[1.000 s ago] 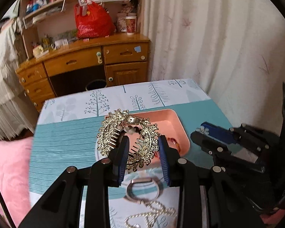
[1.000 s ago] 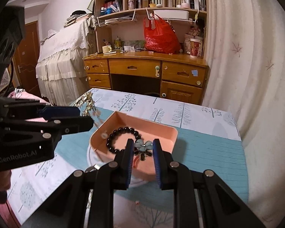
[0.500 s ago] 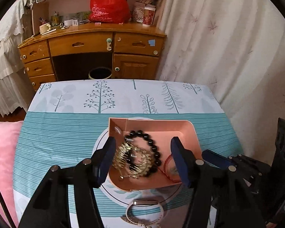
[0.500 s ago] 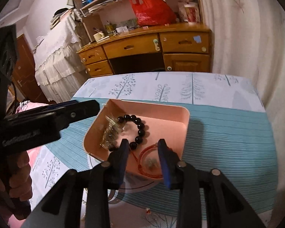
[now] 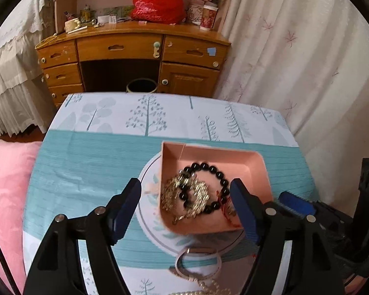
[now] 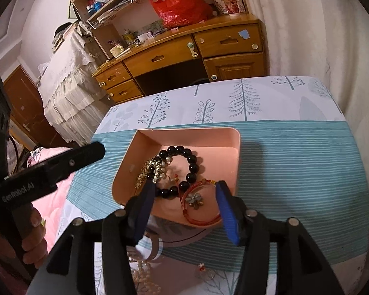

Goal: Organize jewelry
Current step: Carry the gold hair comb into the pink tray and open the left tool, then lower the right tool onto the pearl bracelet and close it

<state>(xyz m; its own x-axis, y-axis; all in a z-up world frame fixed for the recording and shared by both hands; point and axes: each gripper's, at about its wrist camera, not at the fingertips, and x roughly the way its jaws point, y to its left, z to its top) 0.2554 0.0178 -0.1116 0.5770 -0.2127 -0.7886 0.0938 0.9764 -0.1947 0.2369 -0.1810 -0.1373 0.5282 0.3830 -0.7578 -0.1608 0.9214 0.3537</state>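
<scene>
Right then, I had both grippers hovering over the near side of the pink rectangular plastic tray [image 5: 248, 158], which sat on the bench with its teal-striped, tree-printed tablecloth [image 5: 91, 162]. My left gripper [image 5: 185, 205] had its jaws spread wide with nothing between them, and my right gripper [image 6: 183, 207] likewise stood with jaws parted and empty.

Inside the tray lay a black round-bead bracelet [image 5: 215, 172], and across its left side rested the ornate gold filigree hair comb [image 5: 196, 194], touching the beads. At the tray's near right corner lay a red cord bracelet [image 6: 201, 217] with a small grey flower charm [image 6: 195, 199] inside its loop, just beside the black beads.

On the cloth, near of the tray, I saw a pale pink ring-shaped bangle [image 5: 196, 261] and a strand of white pearl beads [image 6: 142, 279], both outside the tray. A tiny red-and-white trinket [image 6: 201, 268] sat on the cloth too, too small to identify.

Far behind stood a wooden desk [image 5: 135, 46] carrying a red plastic bag [image 5: 157, 0].
</scene>
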